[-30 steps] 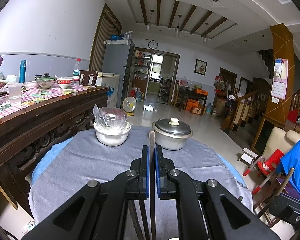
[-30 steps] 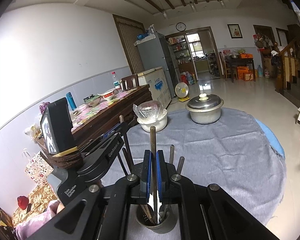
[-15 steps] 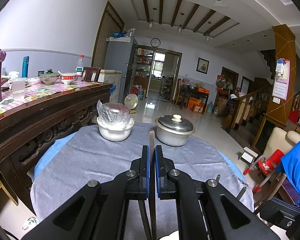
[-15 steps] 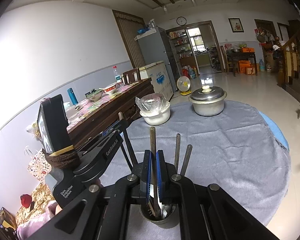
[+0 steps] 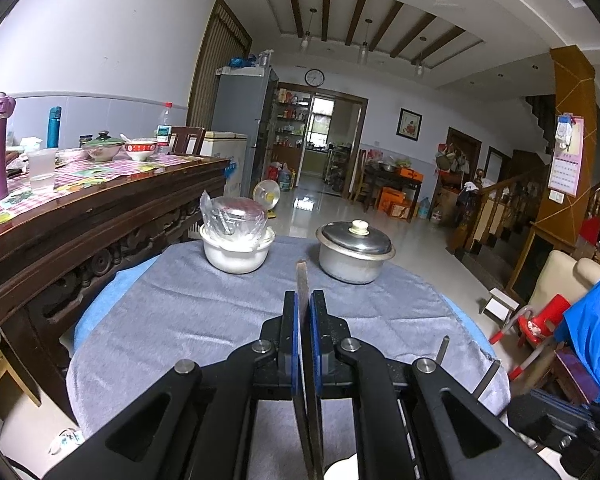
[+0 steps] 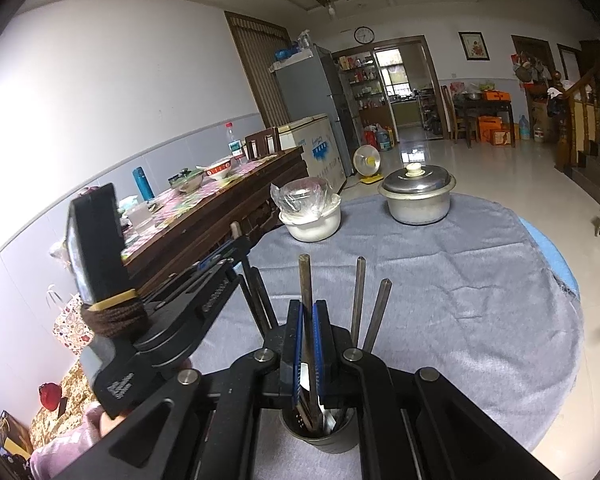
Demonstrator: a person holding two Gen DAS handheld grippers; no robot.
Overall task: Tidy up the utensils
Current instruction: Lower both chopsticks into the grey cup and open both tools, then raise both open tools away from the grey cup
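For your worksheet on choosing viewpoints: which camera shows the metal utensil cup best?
The right wrist view: the metal utensil cup sits below its gripper, utensils standing inside. The left wrist view shows only two handle tips at right, not the cup itself.

A grey-clothed round counter (image 6: 440, 280) is seen with a white wrapped bowl (image 6: 311, 220) set at its far edge, left of a lidded metal pot (image 6: 418, 196). A metal cup (image 6: 320, 434) is placed at the near edge, with thin metal utensils (image 6: 358, 292) stood inside it.

Matt grey cloth (image 6: 452, 280); dull metal pot (image 6: 418, 196); glossy wooden sideboard (image 5: 80, 216).
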